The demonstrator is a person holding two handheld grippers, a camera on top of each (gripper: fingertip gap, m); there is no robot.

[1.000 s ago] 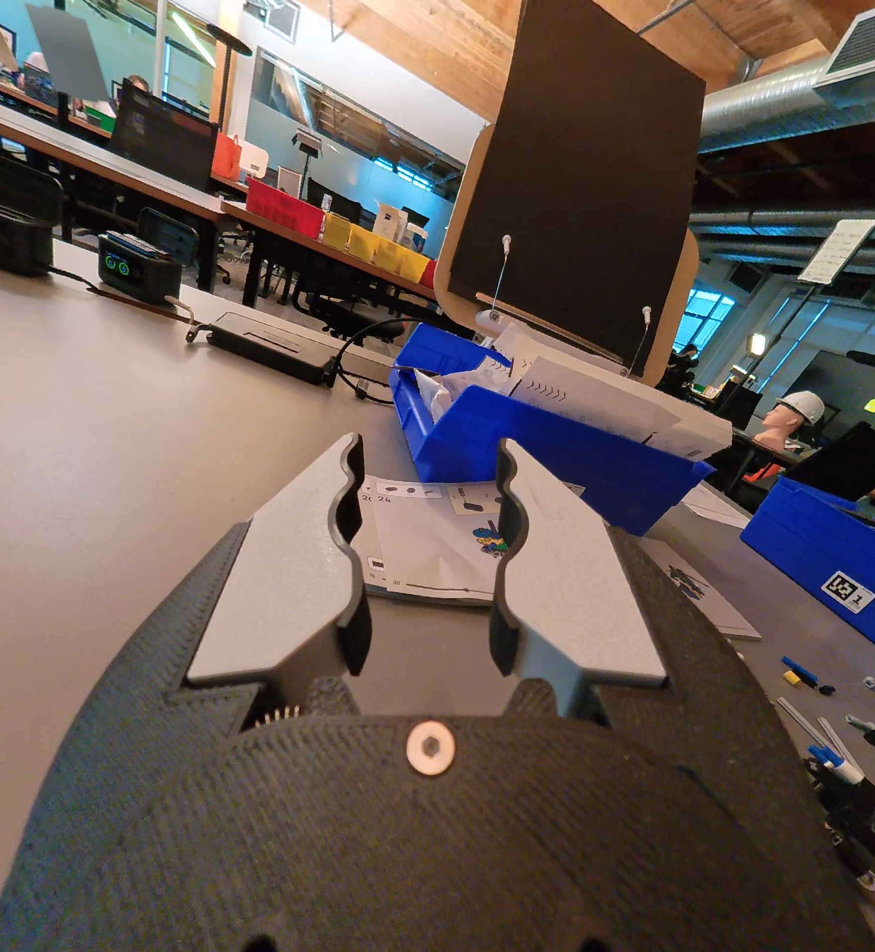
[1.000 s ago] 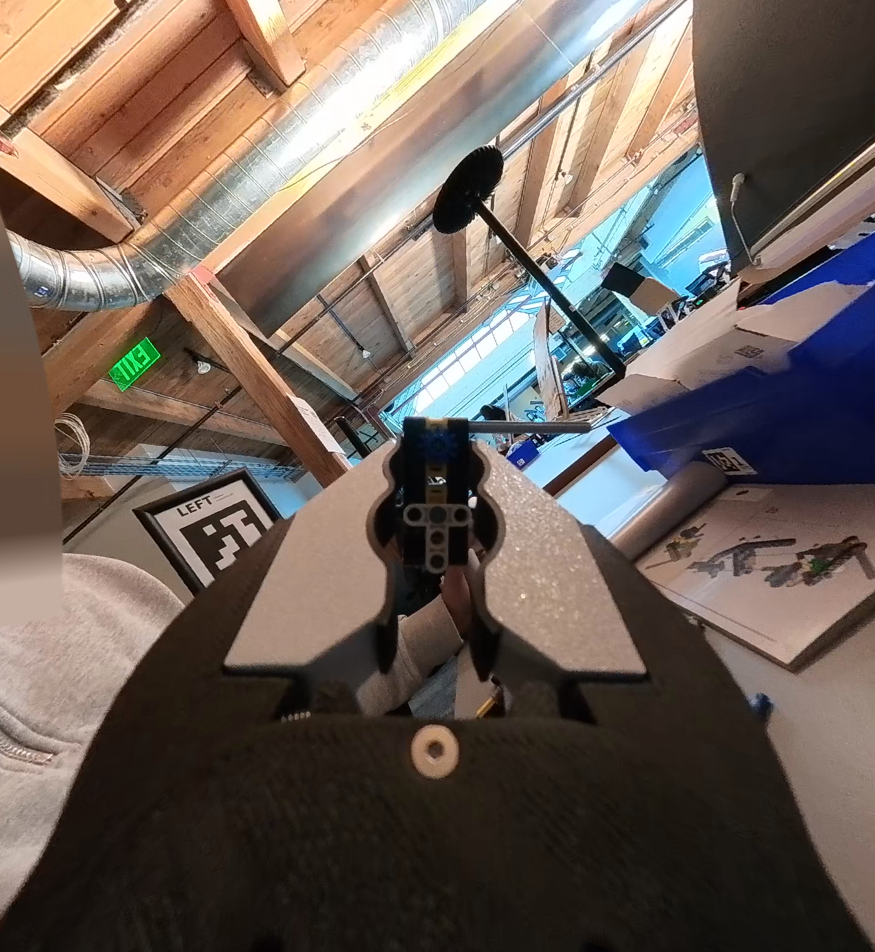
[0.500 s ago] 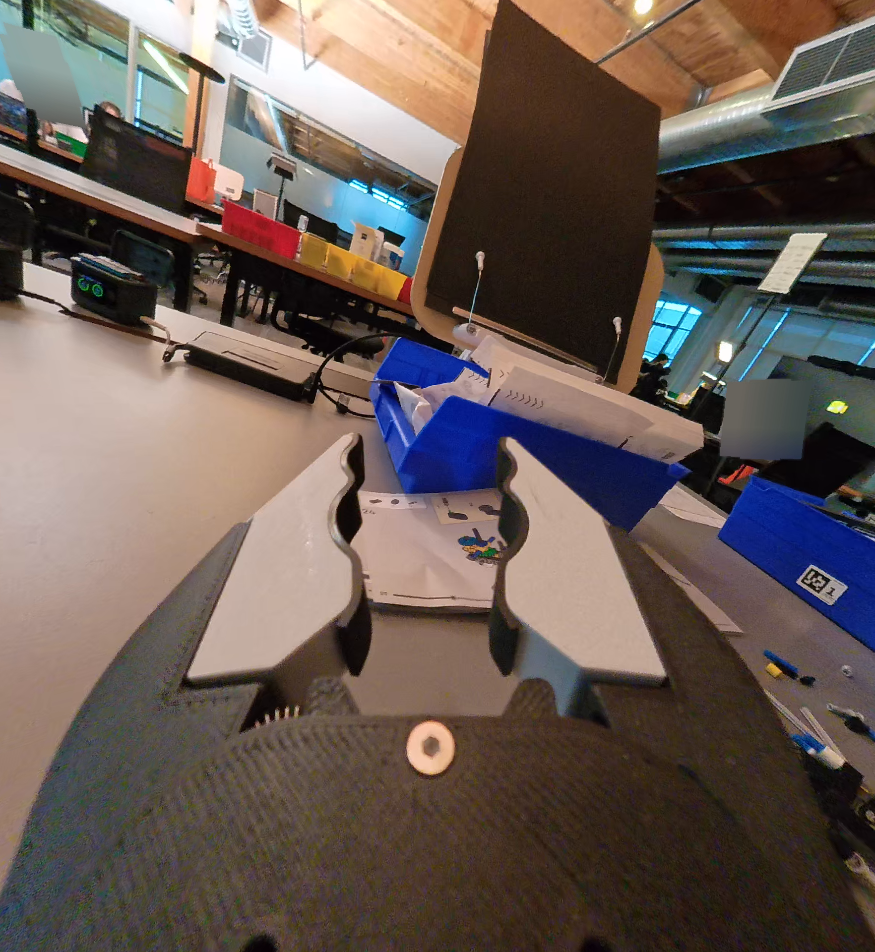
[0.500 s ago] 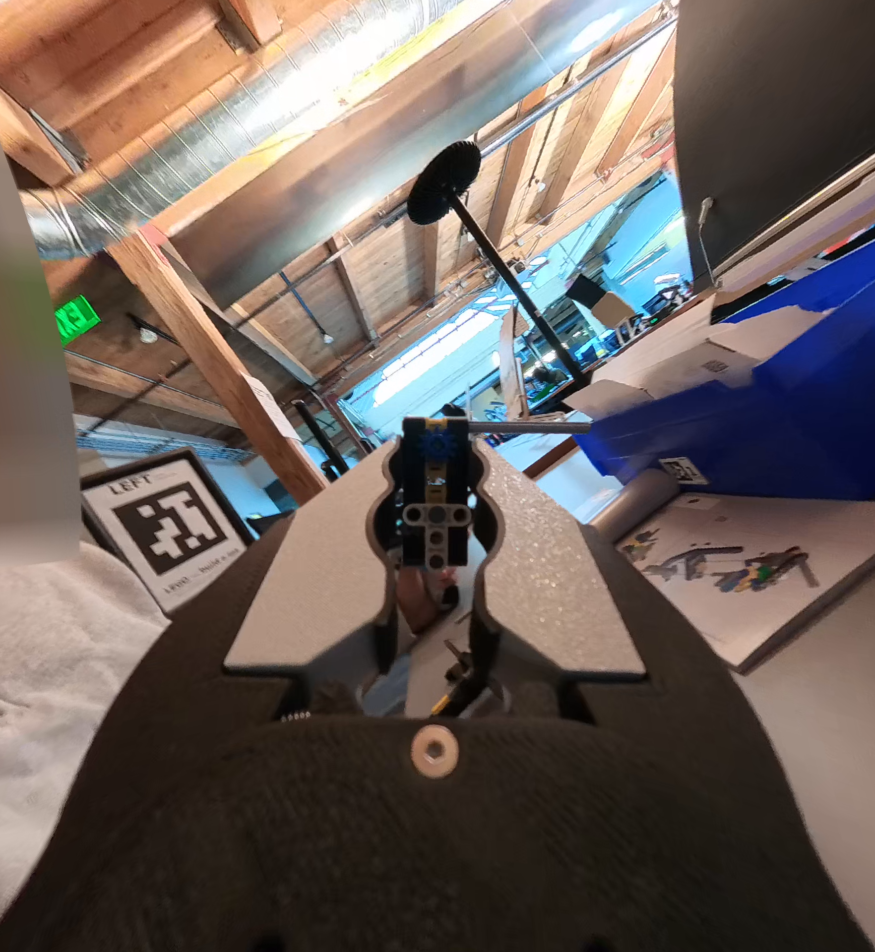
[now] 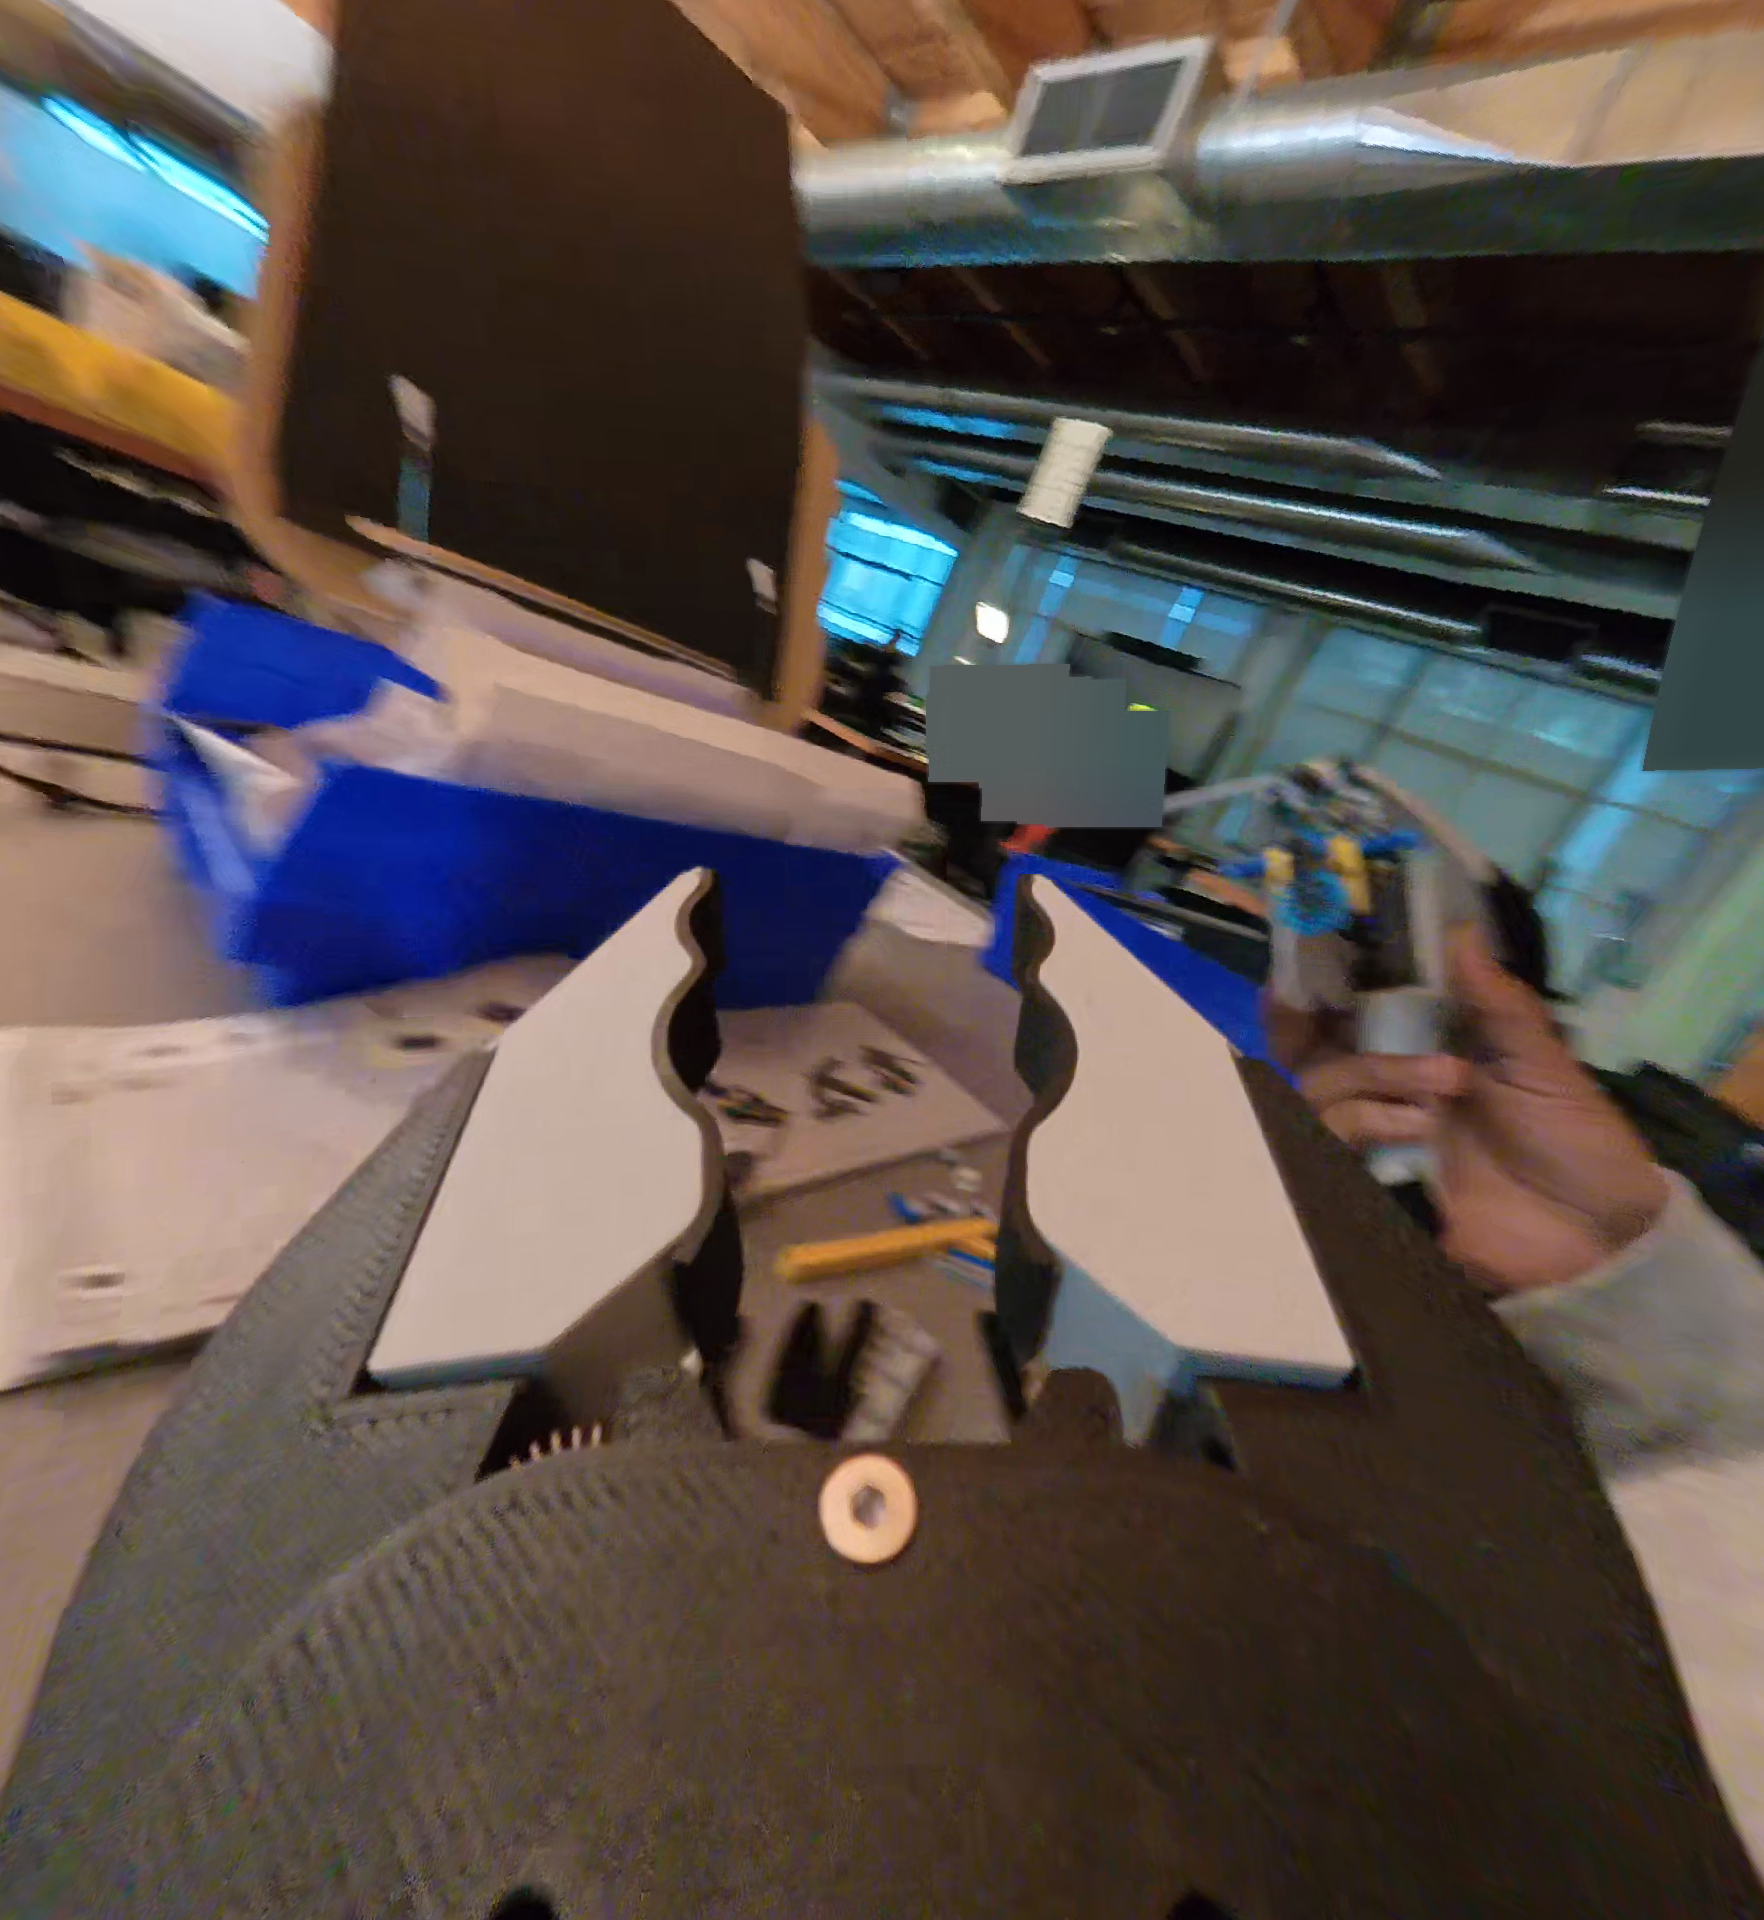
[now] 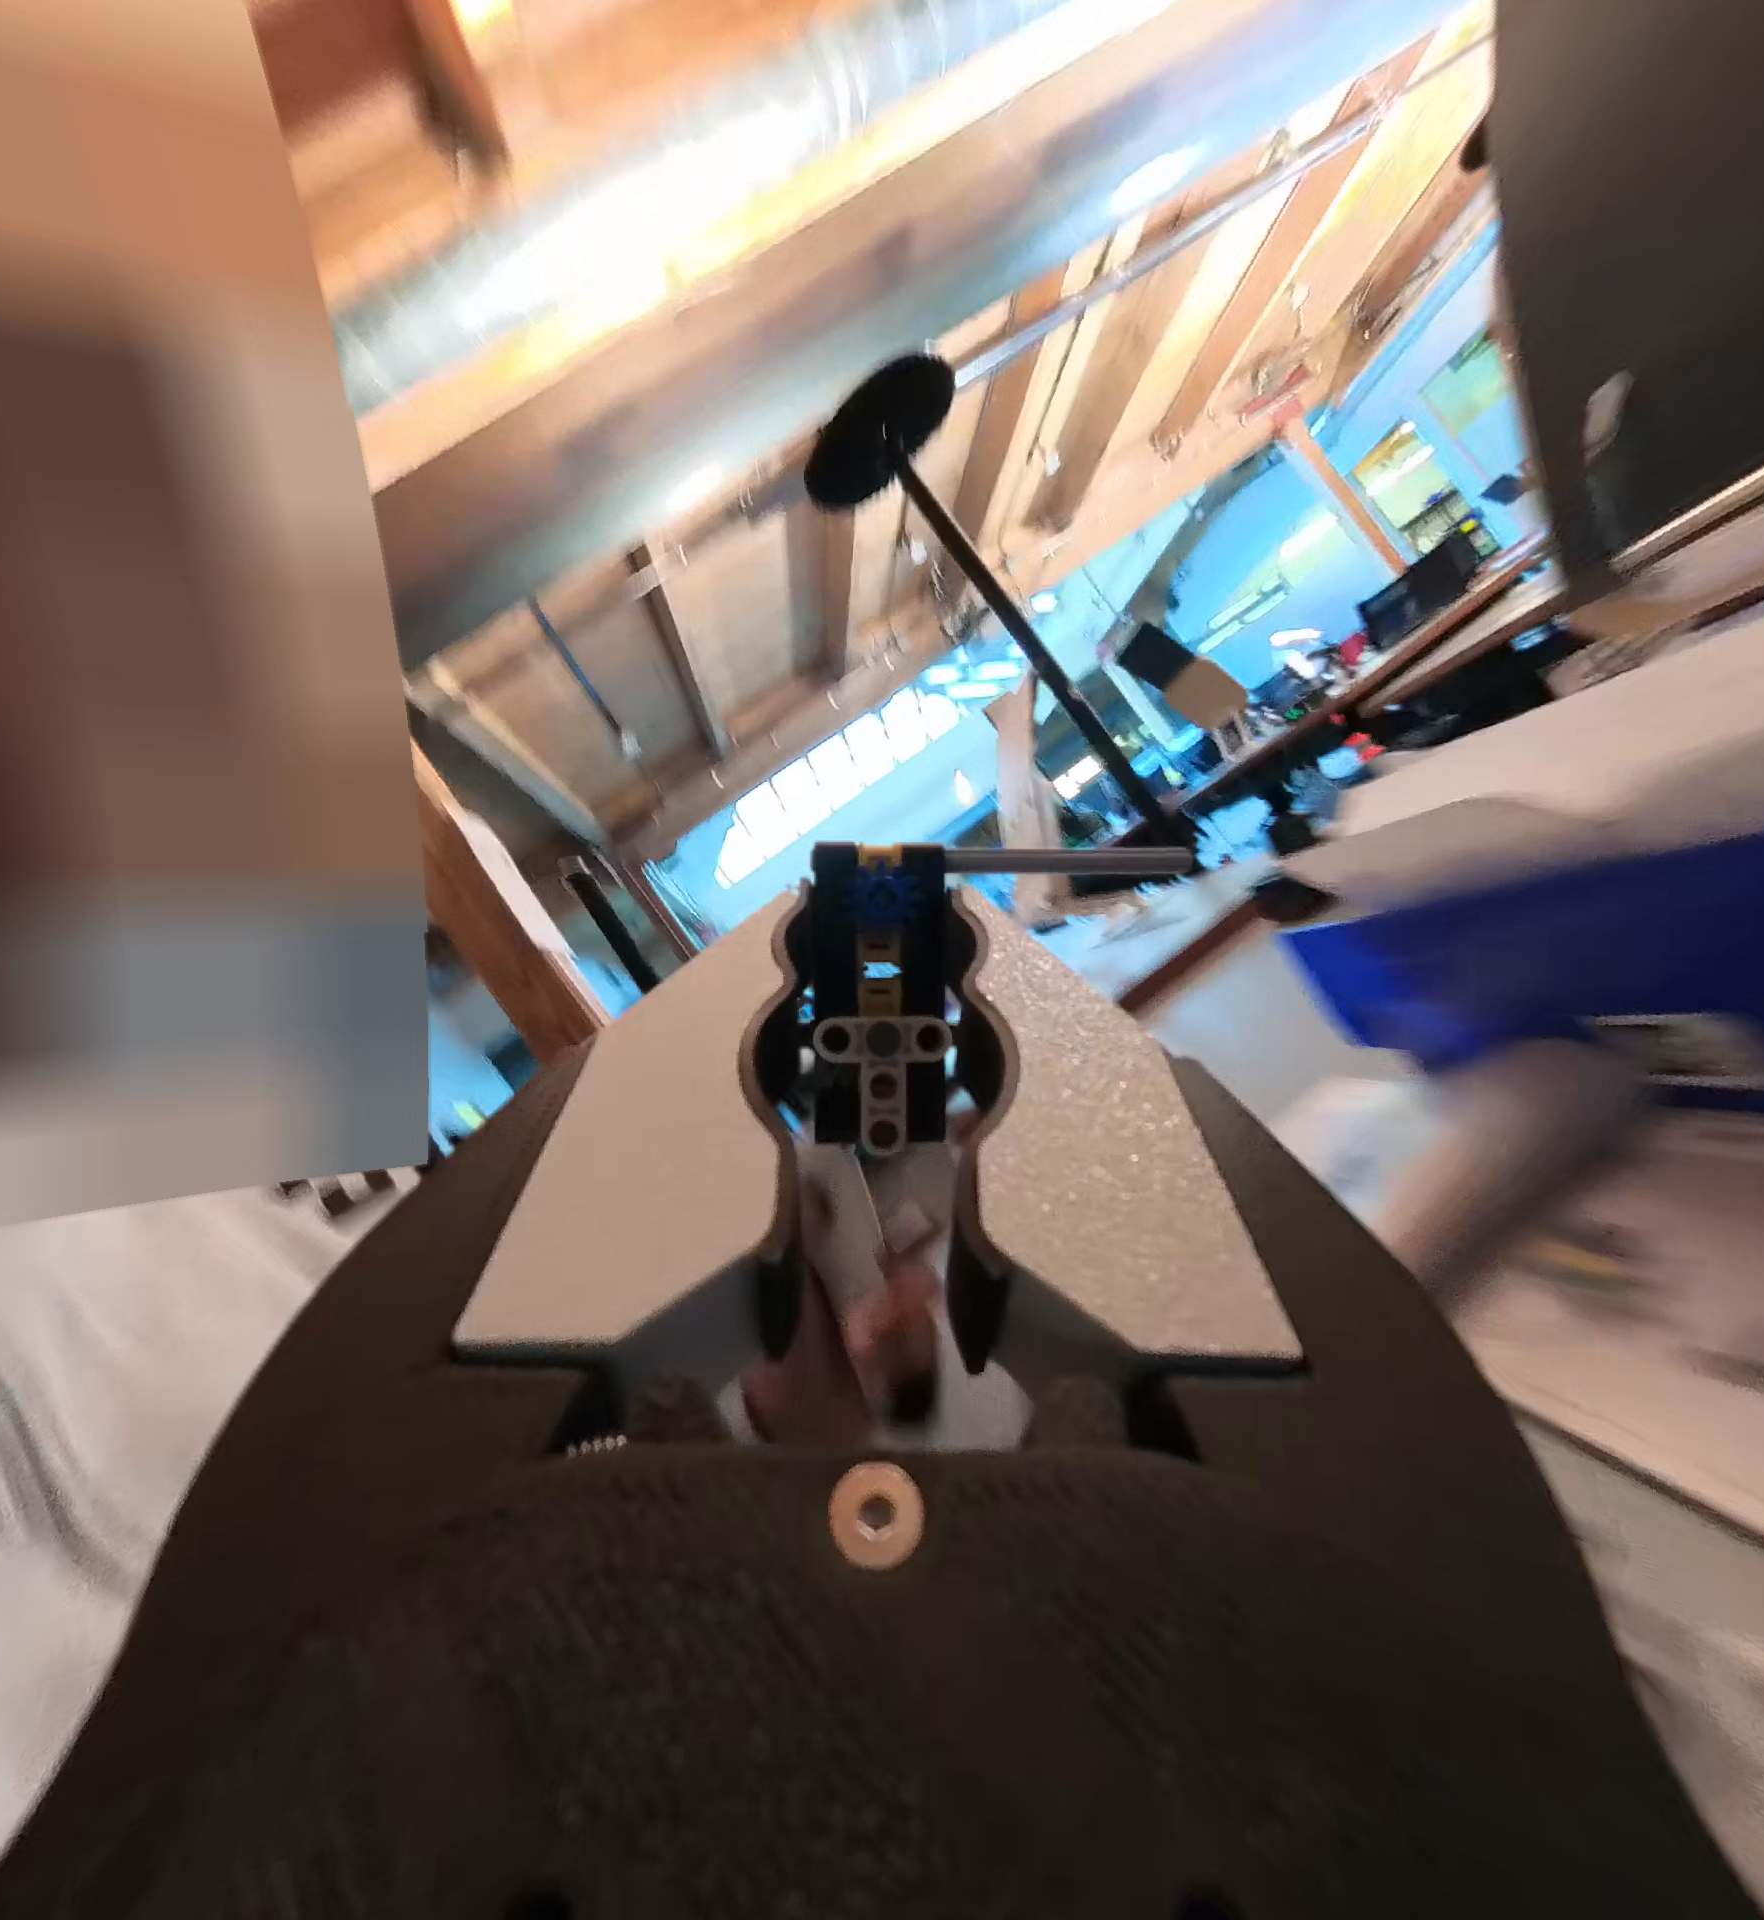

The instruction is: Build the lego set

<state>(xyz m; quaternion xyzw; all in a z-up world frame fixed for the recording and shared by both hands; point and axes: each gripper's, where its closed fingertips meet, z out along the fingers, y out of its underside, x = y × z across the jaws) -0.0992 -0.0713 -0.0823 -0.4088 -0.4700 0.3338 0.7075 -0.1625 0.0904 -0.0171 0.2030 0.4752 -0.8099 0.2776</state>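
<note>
Table (image 5: 47,935): it is grey and wide. The left wrist view shows most of it. The right wrist view shows only a blurry strip.
Black board (image 5: 545,332): it stands up behind the bin. The left wrist view shows nearly all of it. The right wrist view shows just a dark edge at the top right.
Blue bin (image 5: 504,883): it sits on the table with white boxes and paper in it. It is a blue smear in the right wrist view (image 6: 1584,977).
Instruction pages (image 5: 109,1174): they lie flat on the table in front of the bin. Only the left wrist view shows them well.
Left gripper (image 5: 867,987): its two grey fingers stand wide apart, with nothing between them.
Right gripper (image 6: 880,997): its fingers are squeezed onto the lego build (image 6: 880,997), up off the table.
Hand (image 5: 1480,1143): only the left wrist view shows it, wrapped round the right gripper's handle.
Lego build: it is black, with a blue gear on top, a yellow strip and a grey cross piece. A thin grey rod pokes out to the right. The left wrist view shows it far off and blurry (image 5: 1314,873).
Loose pieces: a yellow beam (image 5: 888,1247) and small blue bits (image 5: 935,1205) lie on the table past the left gripper's open fingers. Only the left wrist view shows them.
</note>
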